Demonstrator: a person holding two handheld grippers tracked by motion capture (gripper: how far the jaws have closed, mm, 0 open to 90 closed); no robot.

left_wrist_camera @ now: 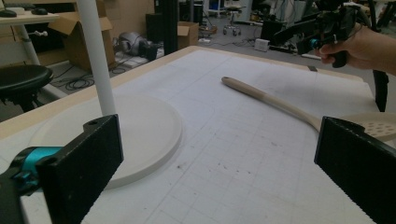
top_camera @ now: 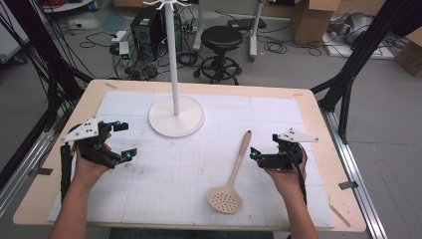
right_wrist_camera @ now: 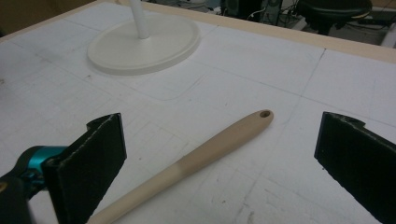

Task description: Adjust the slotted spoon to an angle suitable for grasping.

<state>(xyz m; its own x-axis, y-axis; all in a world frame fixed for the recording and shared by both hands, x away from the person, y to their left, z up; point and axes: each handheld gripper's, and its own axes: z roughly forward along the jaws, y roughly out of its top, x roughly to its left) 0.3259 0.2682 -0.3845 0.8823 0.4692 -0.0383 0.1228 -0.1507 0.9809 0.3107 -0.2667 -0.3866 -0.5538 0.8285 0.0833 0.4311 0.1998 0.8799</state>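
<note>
On the worktop (top_camera: pixel 318 124) lies a white gridded mat (top_camera: pixel 164 189). A beige slotted spoon (top_camera: pixel 234 174) rests flat on it, right of the centre in the high view, with its perforated bowl toward the lower edge of the frame and its handle pointing up toward the middle. Above it, in the upper middle of the frame, a white stand (top_camera: pixel 176 115) with a round base and a thin upright pole is standing.

The left gripper (top_camera: pixel 122 142) is at the left of the frame, held above the mat, with the jaws wide apart and nothing between them. The right gripper (top_camera: pixel 255 153) is just right of the spoon handle; in the right gripper view its jaws are also wide apart, and the handle runs on the mat between them, not touched. On the floor behind the worktop a black stool (top_camera: pixel 221 40) is visible.
</note>
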